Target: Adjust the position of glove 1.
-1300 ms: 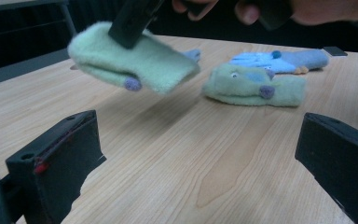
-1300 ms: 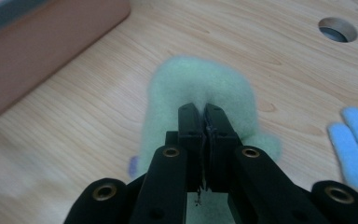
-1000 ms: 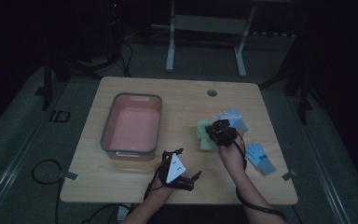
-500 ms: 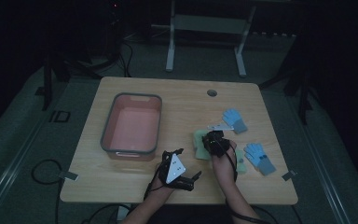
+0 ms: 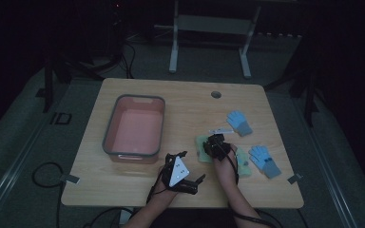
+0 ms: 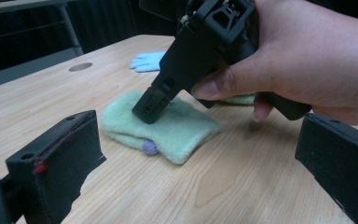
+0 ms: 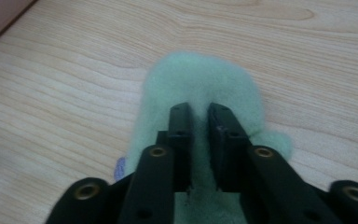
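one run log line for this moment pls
right gripper: jaws just opening, tips on green mitten | left gripper: open, idle | table

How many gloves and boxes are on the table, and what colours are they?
Blue gloves: 2, the farther blue glove and the nearer blue glove
Green gloves: 2, the front green glove and the green glove behind it
Pink bin: 1
Total: 5
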